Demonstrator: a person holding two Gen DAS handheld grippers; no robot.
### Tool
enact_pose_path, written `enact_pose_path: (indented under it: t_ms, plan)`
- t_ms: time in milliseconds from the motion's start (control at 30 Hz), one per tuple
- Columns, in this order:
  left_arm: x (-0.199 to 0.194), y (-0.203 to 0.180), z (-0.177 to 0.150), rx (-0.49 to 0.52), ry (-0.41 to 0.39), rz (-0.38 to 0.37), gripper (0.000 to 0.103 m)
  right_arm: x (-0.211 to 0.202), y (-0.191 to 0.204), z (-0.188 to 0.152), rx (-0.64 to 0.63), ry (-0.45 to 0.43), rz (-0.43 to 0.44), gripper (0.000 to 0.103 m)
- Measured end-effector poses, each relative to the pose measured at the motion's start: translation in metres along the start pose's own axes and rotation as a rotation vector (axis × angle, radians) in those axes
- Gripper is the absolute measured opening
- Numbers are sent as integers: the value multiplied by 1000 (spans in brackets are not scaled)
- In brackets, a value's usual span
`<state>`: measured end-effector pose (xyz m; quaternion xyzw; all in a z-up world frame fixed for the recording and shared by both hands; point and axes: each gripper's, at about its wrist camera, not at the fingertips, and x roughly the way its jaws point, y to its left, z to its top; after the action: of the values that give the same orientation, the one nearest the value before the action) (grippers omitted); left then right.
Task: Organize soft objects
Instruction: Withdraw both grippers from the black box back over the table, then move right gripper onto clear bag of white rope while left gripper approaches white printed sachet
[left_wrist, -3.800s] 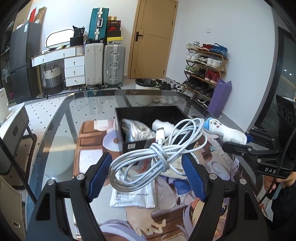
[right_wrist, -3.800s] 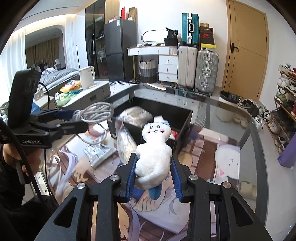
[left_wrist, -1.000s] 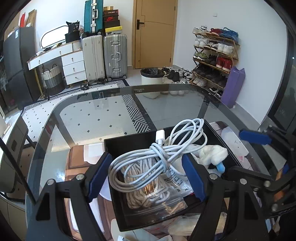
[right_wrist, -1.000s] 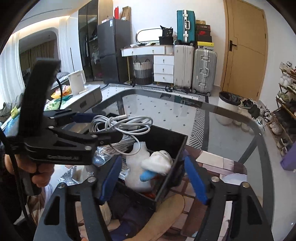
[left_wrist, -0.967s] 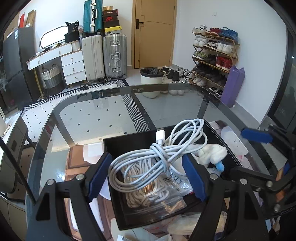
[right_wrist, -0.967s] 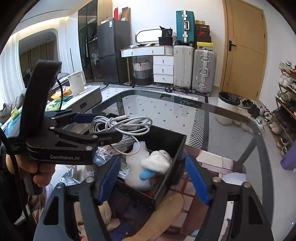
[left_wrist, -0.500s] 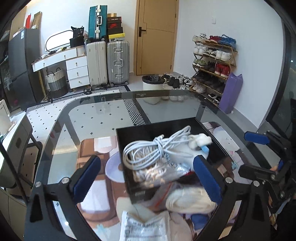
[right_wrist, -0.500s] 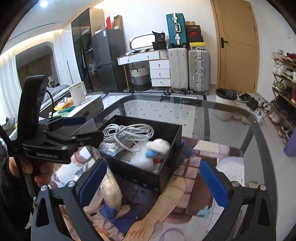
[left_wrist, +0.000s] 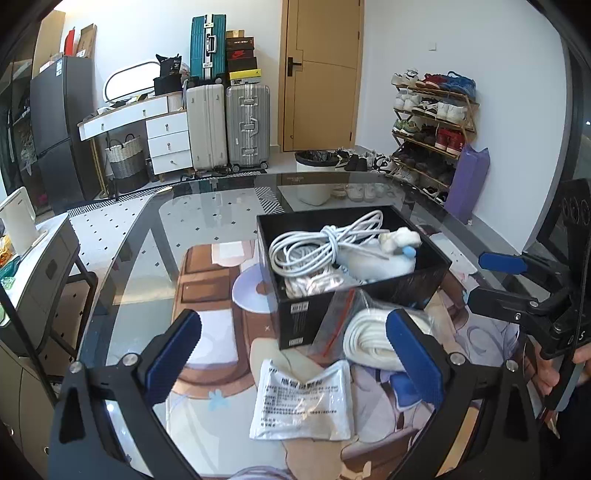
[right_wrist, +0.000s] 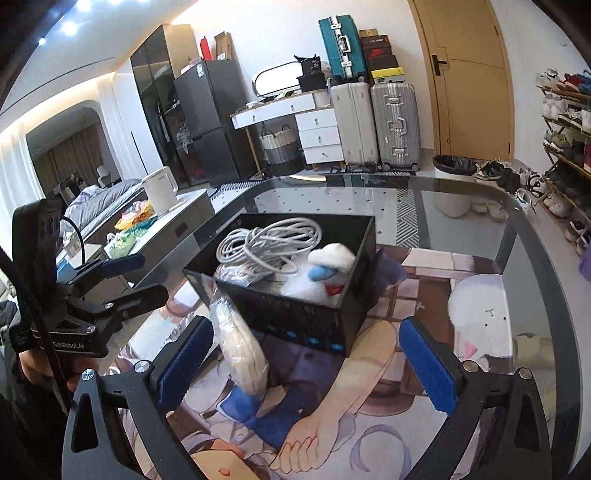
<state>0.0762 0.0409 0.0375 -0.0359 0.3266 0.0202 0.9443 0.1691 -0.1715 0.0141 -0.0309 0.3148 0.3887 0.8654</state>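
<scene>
A black box (left_wrist: 306, 314) (right_wrist: 295, 317) stands on the glass table. Inside it lie a coiled white cable (left_wrist: 317, 243) (right_wrist: 269, 236) and a white plush toy with blue parts (left_wrist: 391, 251) (right_wrist: 328, 262). A bagged coil of cream rope (left_wrist: 369, 339) (right_wrist: 240, 347) leans against the box's near wall. A white printed pouch (left_wrist: 303, 398) lies flat in front of the box. My left gripper (left_wrist: 293, 358) is open and empty, short of the box. My right gripper (right_wrist: 306, 362) is also open and empty, near the rope bag. Each gripper shows at the edge of the other's view.
A printed mat (right_wrist: 369, 406) covers the near part of the glass table (left_wrist: 207, 206). A side cabinet with a kettle (right_wrist: 162, 192) stands left of the table. Suitcases (left_wrist: 229, 125), a shoe rack (left_wrist: 432, 122) and a bin (left_wrist: 314, 173) stand beyond it.
Both grippers let go and opened wide: the cable and the plush toy now lie in the box. Both grippers have drawn back from the box, which looks farther away.
</scene>
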Motion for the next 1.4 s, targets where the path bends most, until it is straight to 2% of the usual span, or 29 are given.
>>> enact_pose_path:
  t_ms: [233,400,667,1400]
  plan:
    - [1,3,-19,-30,24,-17,101,11,8,-5,-10,45,-7,102]
    - [4,-1,-23,0,45,-3,101,20,16,-11,-27,81,-16,102]
    - [11,-3,-27,15,93,-20,101,37,25,-22,-44,143,-16,102]
    - [30,-10,-38,47,188,-14,101,52,5,-30,4,209,-67,102]
